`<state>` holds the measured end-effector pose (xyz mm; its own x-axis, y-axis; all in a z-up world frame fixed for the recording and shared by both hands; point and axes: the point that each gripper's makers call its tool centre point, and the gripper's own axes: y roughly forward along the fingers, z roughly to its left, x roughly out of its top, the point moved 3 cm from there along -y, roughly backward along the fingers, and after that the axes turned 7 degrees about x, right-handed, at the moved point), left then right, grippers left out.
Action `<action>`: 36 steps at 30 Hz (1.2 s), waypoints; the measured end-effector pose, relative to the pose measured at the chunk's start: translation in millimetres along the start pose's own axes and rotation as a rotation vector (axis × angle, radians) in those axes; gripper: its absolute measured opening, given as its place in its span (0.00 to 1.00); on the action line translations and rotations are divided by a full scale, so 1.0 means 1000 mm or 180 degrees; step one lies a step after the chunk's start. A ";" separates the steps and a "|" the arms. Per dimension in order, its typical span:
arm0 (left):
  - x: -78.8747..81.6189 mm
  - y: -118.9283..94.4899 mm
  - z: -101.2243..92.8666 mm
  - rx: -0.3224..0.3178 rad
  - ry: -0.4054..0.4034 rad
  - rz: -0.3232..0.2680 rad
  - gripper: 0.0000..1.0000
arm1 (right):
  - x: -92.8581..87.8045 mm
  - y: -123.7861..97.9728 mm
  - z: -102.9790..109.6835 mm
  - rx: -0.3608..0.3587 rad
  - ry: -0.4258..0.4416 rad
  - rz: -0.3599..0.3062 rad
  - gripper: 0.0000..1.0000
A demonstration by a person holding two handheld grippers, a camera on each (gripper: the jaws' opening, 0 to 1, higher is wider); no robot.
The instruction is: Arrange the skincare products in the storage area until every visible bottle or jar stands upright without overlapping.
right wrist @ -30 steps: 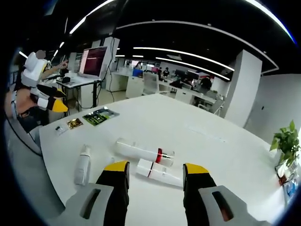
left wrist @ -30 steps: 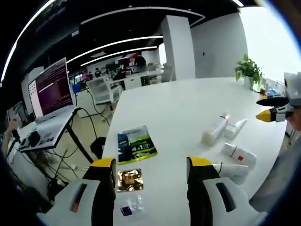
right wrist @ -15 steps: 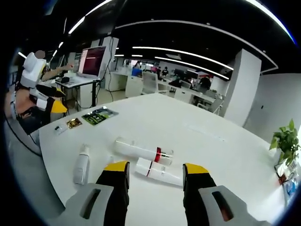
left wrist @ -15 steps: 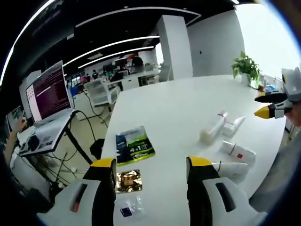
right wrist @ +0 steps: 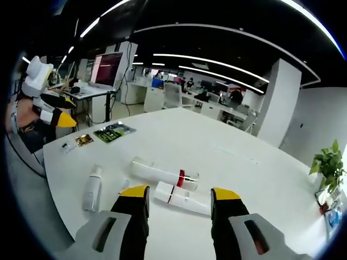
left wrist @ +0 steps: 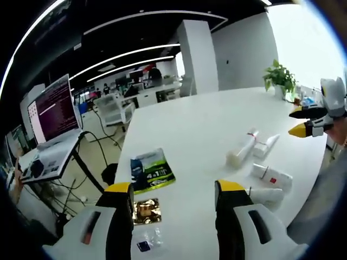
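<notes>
All the skincare stuff is lying flat on the white table (right wrist: 227, 146). In the right gripper view the long white tube with a red band (right wrist: 162, 174) lies on its side, long axis running left-right across the view, red-banded cap end to the right. Just in front of it, touching or nearly so, a shorter white bottle with a red stripe (right wrist: 181, 197) lies roughly parallel, tilted a bit down to the right. Off to the left, a white pump bottle (right wrist: 91, 187) lies down too, pointing away from the camera, well apart from the pair.

The right gripper (right wrist: 179, 196) hangs above the short bottle, jaws spread wide, gripping nothing. The left gripper (left wrist: 173, 190) is equally wide and empty, over a gold packet (left wrist: 146, 211) and a green sachet (left wrist: 151, 170) near the table edge.

Versus a second ago, hardly any change: bottles haven't budged, and both cameras drifted only slightly.
</notes>
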<state>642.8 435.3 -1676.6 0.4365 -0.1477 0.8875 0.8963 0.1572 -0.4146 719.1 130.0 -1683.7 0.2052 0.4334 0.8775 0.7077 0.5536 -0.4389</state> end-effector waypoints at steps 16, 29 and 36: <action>0.002 -0.002 0.002 0.0014 0.0080 -0.0040 0.55 | -0.005 0.001 -0.003 -0.0052 0.0011 0.0075 0.42; 0.002 -0.003 -0.002 -0.0009 0.0115 -0.0020 0.55 | -0.003 -0.001 -0.007 -0.0099 0.0007 0.0041 0.42; 0.003 -0.004 -0.003 -0.0041 0.0028 -0.0001 0.55 | 0.001 -0.003 -0.005 -0.0088 -0.0031 -0.0002 0.42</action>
<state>640.7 431.7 -1672.9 0.4368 -0.1562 0.8859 0.8974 0.1447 -0.4169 720.4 125.0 -1680.9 0.1983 0.4399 0.8759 0.7263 0.5341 -0.4327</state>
